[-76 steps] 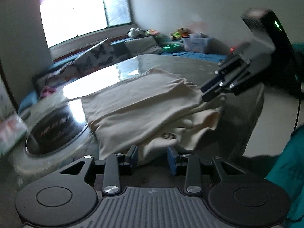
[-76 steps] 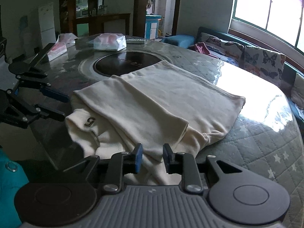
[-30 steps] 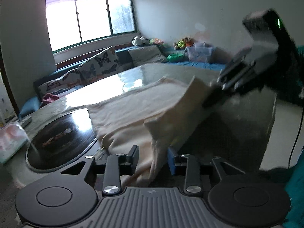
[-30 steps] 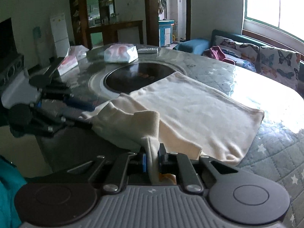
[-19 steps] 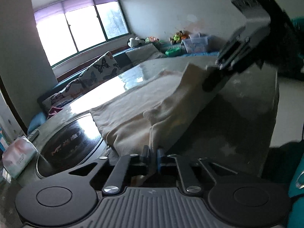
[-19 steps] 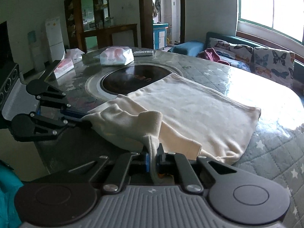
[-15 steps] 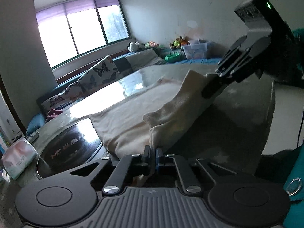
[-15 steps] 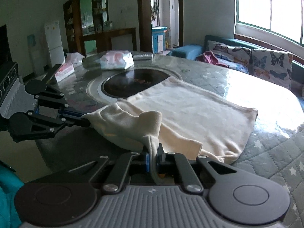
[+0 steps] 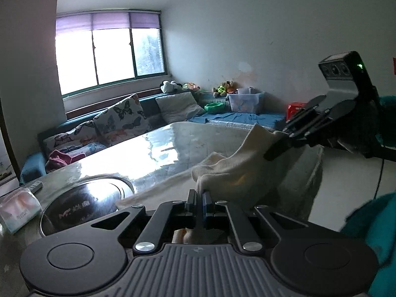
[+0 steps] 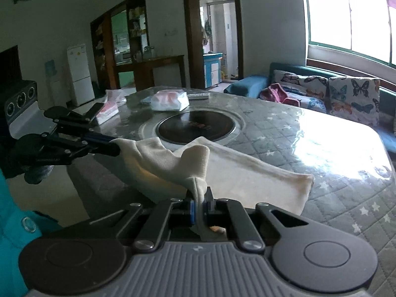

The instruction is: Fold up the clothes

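A cream garment (image 10: 237, 170) lies partly on the quilted table (image 10: 321, 133), its near edge lifted off the surface. My left gripper (image 9: 200, 194) is shut on one corner of the garment (image 9: 230, 173). My right gripper (image 10: 199, 198) is shut on the other near corner. In the left wrist view the right gripper (image 9: 274, 151) pinches the cloth at the right. In the right wrist view the left gripper (image 10: 113, 148) pinches it at the left. The cloth hangs taut between them above the table's near edge.
A round black hotplate (image 10: 196, 126) is set in the table beyond the garment. Tissue packs (image 10: 169, 101) and a remote (image 10: 199, 96) lie at the far side. A sofa with butterfly cushions (image 10: 341, 99) runs under the window. My teal sleeve (image 10: 10, 222) is at lower left.
Both grippers closed on the garment's near corners and raised them; the near edge has come up off the table and the cloth is drawn further back over itself.
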Demonstrator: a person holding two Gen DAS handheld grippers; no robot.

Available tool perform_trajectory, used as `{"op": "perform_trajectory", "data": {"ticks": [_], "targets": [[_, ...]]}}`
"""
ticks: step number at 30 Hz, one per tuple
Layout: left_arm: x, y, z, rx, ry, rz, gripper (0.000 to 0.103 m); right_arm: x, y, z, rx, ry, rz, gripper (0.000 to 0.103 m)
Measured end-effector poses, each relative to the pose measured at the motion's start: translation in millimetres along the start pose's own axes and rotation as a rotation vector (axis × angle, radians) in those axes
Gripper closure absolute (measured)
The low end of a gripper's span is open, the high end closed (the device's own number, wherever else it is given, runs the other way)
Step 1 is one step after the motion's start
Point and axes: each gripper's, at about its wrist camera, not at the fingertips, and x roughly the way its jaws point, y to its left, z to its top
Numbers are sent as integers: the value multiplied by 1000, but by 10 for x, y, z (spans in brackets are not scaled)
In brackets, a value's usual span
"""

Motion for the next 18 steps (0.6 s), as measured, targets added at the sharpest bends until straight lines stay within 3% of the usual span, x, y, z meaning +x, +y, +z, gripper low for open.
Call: {"op": "perform_trajectory", "data": {"ticks": [9, 14, 18], "targets": [[620, 538, 274, -25, -1, 29, 98, 355, -464, 420, 23, -2, -42, 98], [1160, 851, 250, -64, 75, 70, 98, 849, -782, 634, 37, 43, -69, 98], [1466, 981, 143, -102, 136, 115, 98, 1306, -995, 591, 86, 86, -103, 97]]}}
